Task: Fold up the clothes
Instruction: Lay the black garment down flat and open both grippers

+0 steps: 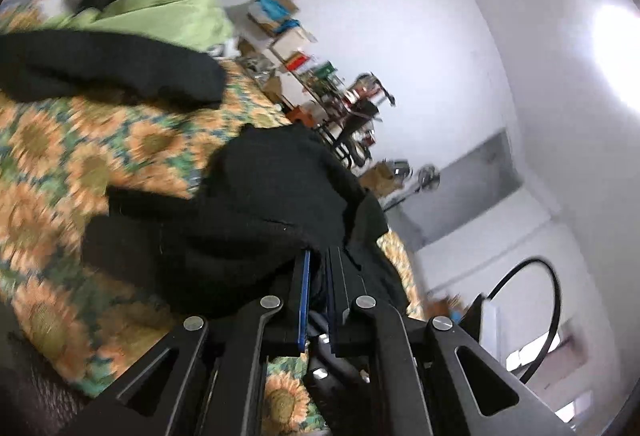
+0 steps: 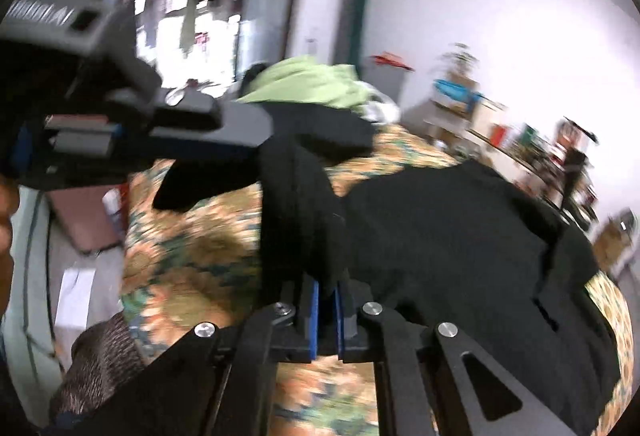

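A black garment (image 1: 256, 203) lies bunched over the sunflower-print bedspread (image 1: 60, 155). My left gripper (image 1: 318, 260) is shut on a fold of this black cloth, which drapes over its blue-padded fingers. In the right wrist view the same black garment (image 2: 440, 236) spreads to the right, and my right gripper (image 2: 327, 286) is shut on a raised strip of it. The left gripper (image 2: 256, 139) shows there too, at upper left, holding another edge of the cloth. A second black piece (image 1: 100, 63) lies further back on the bed.
A green garment (image 1: 160, 3) sits piled at the far end of the bed. Cluttered shelves (image 1: 296, 47) and a fan (image 1: 428, 177) stand along the white wall. A person's light sleeve (image 2: 24, 276) shows at the left edge. Floor and paper (image 2: 74, 296) lie beside the bed.
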Demonstrator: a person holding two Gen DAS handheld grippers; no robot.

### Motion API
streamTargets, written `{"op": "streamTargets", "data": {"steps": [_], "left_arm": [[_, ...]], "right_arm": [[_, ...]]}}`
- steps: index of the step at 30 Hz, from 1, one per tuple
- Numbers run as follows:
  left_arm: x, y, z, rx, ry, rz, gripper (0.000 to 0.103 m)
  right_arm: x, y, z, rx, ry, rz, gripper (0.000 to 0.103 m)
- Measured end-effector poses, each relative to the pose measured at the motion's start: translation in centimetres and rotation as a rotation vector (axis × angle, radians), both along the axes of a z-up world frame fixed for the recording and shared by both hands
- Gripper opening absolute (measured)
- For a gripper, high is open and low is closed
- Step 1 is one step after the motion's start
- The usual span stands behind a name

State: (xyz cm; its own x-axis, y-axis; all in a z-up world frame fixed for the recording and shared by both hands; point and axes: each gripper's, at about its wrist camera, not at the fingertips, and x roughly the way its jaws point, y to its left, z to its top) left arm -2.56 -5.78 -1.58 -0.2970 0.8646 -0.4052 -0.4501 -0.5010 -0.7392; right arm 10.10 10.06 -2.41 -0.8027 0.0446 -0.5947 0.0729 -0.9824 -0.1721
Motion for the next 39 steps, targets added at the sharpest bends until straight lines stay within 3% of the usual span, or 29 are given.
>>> {"op": "streamTargets", "data": {"steps": [3,4,5,6,10,12,13,15,18,21,23,26,29,34,39], "left_arm": [[0.4,3.7,1.4,-0.026,0.049,-0.044,0.01],[0.6,4.8,1.8,-0.027,0.062,-0.057,0.026],[0.7,5.8,2.2,-0.028,0.075,-0.069,0.053],[0.8,6.4,1.9,-0.055,0.089,-0.071,0.063],[0.8,8.4,0.0,-0.192,0.143,-0.065,0.067],[0.8,9.4,-0.9,-0.26,0.17,-0.062,0.067],[0.9,9.8,-1.4,-0.295,0.184,-0.06,0.067],[0.9,10.8,-2.3,-0.363,0.211,-0.057,0.067],[0.9,12.3,-3.7,-0.466,0.252,-0.052,0.067],[0.9,13.6,-5.1,-0.558,0.285,-0.052,0.067],[0.2,14.1,-6.0,-0.583,0.276,-0.047,0.067],[-1.2,14.5,-7.0,-0.588,0.224,-0.029,0.066],[-1.9,15.5,-7.6,-0.625,0.224,-0.049,0.066],[-0.8,18.4,-7.8,-0.707,0.321,-0.153,0.066],[-0.6,21.7,-9.0,-0.833,0.399,-0.145,0.065]], "right_arm": [[1.4,3.4,1.8,0.03,0.05,-0.13,0.006],[2.0,4.7,2.5,0.039,0.067,-0.184,0.006],[2.4,5.8,3.1,0.04,0.075,-0.23,0.006],[3.1,7.6,3.5,0.032,0.08,-0.294,0.006],[5.4,15.5,3.6,-0.075,0.043,-0.56,0.008],[6.7,18.7,2.2,-0.174,-0.011,-0.67,0.025],[7.4,20.2,1.3,-0.226,-0.044,-0.722,0.041],[9.0,22.7,-0.4,-0.333,-0.102,-0.795,0.043],[10.6,24.0,-0.9,-0.408,-0.104,-0.815,0.049],[10.7,24.5,-0.6,-0.395,-0.08,-0.821,0.053],[10.4,24.7,-0.2,-0.387,-0.069,-0.809,0.061],[8.8,23.8,-0.1,-0.413,-0.084,-0.728,0.061],[7.3,21.9,-0.8,-0.453,-0.124,-0.626,0.061],[5.2,20.3,-2.1,-0.49,-0.161,-0.547,0.065],[4.8,20.1,-2.6,-0.489,-0.166,-0.538,0.068]]}}
